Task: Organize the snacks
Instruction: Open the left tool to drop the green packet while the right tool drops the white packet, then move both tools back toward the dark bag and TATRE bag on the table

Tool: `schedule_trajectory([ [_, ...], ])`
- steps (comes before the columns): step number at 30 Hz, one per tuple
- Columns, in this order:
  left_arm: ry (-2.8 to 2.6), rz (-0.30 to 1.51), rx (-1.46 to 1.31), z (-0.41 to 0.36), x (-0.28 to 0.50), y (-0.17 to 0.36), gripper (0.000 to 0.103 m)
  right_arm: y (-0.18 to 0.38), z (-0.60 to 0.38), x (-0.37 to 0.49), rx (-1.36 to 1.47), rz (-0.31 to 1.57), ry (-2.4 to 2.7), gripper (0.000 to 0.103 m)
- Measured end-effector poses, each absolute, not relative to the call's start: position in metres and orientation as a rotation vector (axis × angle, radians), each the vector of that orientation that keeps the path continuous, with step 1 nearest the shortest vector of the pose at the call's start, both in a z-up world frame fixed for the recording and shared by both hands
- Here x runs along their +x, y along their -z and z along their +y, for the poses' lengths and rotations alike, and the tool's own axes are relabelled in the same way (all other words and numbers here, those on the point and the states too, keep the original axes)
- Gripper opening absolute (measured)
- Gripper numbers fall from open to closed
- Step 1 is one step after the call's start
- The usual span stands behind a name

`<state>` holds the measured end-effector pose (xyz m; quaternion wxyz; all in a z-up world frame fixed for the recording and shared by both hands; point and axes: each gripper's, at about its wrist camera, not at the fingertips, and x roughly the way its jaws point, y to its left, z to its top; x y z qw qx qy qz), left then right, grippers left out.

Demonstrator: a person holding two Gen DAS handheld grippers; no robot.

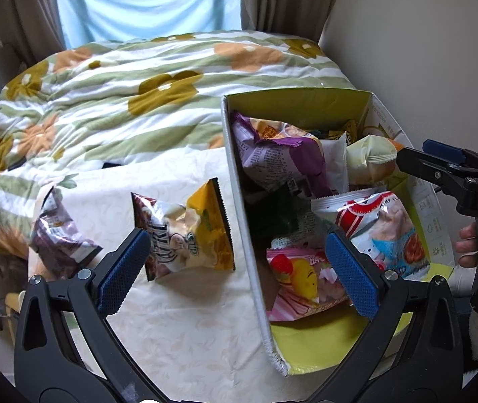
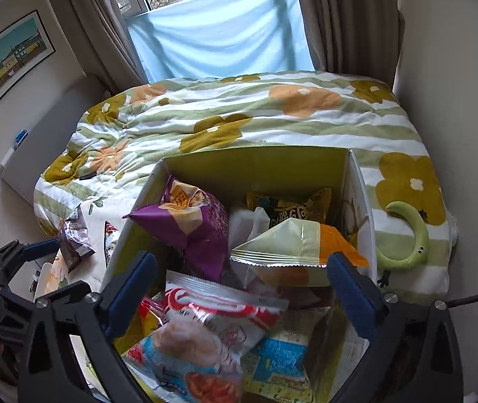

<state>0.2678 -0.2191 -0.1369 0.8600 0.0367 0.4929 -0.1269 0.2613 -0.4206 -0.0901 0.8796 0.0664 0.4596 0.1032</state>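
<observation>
Left wrist view: your left claw [image 1: 235, 268] stands spread and holds nothing, straddling the box's [image 1: 239, 181] near left wall. The relation to mind is this: the yellow packet [image 1: 188, 235] lies on the cream tabletop [image 1: 185, 336] just outside that wall, at about 11 o'clock from the claw's centre and just past the left pad. Its long axis runs roughly 10 to 4 o'clock, serrated edge toward the box. A second loose one, the dark packet [image 1: 57, 235], lies farther out at 9 o'clock, near the tabletop's edge by the quilt [image 1: 104, 100]. Your left hand is the nearer to both; I judge either would be the next pick. Inside the box, at 1 to 3 o'clock, you have a purple bag [image 1: 272, 154], a pale green packet [image 1: 370, 158], a red-and-white bag [image 1: 387, 231] and a pink strawberry packet [image 1: 306, 282], piled loosely. Your right claw [image 1: 440, 164] shows at 3 o'clock over the box's far rim.

Right wrist view: your right claw [image 2: 242, 288] is spread wide with nothing pinched, pointing down into the box [image 2: 255, 158]. The red-and-white bag [image 2: 205, 329] lies free between and below the pads, resting on the pile. The purple bag [image 2: 198, 228] sits at 11 o'clock, the pale green packet [image 2: 289, 245] at 1 o'clock and a black-and-yellow packet [image 2: 289, 206] at 12, against the back wall. The dark packet [image 2: 77, 238] shows outside at 9 o'clock, beside the left claw [image 2: 20, 255].
</observation>
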Motion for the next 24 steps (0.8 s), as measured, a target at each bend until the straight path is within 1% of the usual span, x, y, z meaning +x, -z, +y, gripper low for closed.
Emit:
schedule_trajectory([
  [7,0.241,0.975,0.083,-0.2,0.246,0.111,0.103,0.066,-0.403,0.246,0.054,0.918,-0.211,0.102],
  [13,0.157,0.931,0.054,-0.163,0.223,0.089,0.103,0.042,-0.371,0.228,0.023,0.852,-0.251,0.102],
  [19,0.069,0.941,-0.002,-0.111,0.203,0.085,0.103,0.028,-0.323,0.214,0.058,0.809,-0.351,0.102],
  [24,0.019,0.952,-0.061,-0.06,0.199,0.093,0.103,0.031,-0.28,0.212,0.081,0.791,-0.365,0.102],
])
